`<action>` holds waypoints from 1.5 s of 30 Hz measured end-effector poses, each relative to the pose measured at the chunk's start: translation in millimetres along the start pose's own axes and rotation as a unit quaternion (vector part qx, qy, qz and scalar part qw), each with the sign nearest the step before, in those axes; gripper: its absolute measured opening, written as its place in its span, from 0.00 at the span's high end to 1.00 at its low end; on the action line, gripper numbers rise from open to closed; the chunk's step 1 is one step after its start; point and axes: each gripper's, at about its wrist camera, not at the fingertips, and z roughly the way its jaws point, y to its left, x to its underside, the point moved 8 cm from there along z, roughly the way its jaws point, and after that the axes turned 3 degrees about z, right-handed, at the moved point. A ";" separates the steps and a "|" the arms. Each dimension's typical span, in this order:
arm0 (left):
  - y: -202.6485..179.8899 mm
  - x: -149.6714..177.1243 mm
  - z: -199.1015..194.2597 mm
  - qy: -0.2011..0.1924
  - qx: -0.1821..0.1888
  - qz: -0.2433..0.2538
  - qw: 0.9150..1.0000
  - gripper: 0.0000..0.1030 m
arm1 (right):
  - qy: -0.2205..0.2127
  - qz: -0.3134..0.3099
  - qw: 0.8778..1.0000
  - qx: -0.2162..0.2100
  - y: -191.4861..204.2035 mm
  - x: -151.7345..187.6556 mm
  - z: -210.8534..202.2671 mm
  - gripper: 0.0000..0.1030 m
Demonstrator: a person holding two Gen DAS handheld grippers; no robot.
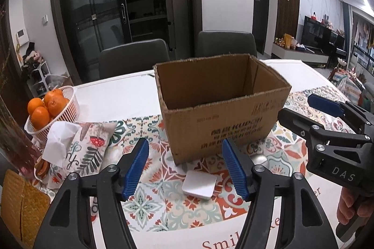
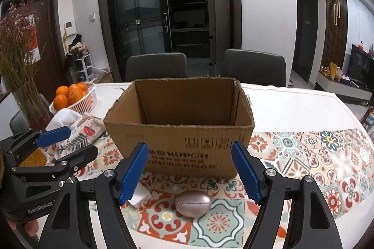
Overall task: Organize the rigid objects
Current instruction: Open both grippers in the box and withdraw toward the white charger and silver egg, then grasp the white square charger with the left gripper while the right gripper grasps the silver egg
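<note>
Cardboard box [image 2: 180, 129] sitting open mid-worktop [image 2: 303, 104], interior looking empty as far as visible. White square case [image 1: 199, 184] and silver egg-shaped object [image 2: 193, 202] both lying on patterned cloth just in front of box, nearer front edge; nothing packed yet, whole job remaining. Left hand-held gripper [image 1: 185, 170] hanging jaws apart above white case, touching nothing. Right hand-held gripper [image 2: 189, 173] likewise jaws apart over egg-shaped object, holding nothing.

A basket of oranges [image 1: 50, 108] sits beside a tissue pouch [image 1: 86, 146].
</note>
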 end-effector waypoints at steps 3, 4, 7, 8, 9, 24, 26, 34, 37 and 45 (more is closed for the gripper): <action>-0.5 6.4 2.3 0.005 0.004 0.001 1.000 0.38 | 0.007 0.000 1.000 0.001 0.2 7.8 2.4 0.27; -1.2 9.0 3.1 0.007 0.005 0.002 1.000 0.38 | 0.010 0.001 1.000 0.000 -0.2 10.5 3.5 0.27; -3.2 17.2 7.1 0.014 0.008 0.004 1.000 0.38 | 0.017 0.004 1.000 -0.001 -2.2 17.4 6.4 0.27; -3.5 19.1 8.2 0.016 0.009 0.005 1.000 0.38 | 0.019 0.004 1.000 -0.001 -2.2 19.0 7.5 0.27; -4.1 21.4 9.1 0.018 0.011 0.005 1.000 0.38 | 0.021 0.005 1.000 -0.001 -2.5 21.6 8.8 0.27; -12.7 56.1 32.9 0.052 0.030 0.021 0.998 0.38 | 0.059 0.009 0.998 0.003 -6.2 61.7 26.7 0.27; -13.8 60.7 37.8 0.058 0.034 0.023 0.997 0.38 | 0.065 0.009 0.998 0.003 -7.0 65.8 29.7 0.27; -17.0 72.1 53.2 0.078 0.046 0.035 0.995 0.38 | 0.092 0.008 0.996 0.006 -10.4 82.1 45.7 0.27; -18.3 76.6 58.5 0.085 0.053 0.037 0.994 0.38 | 0.102 0.010 0.995 0.005 -11.1 87.1 51.7 0.27; -21.9 88.6 74.3 0.106 0.069 0.037 0.991 0.38 | 0.124 0.008 0.992 0.005 -12.2 99.5 67.2 0.27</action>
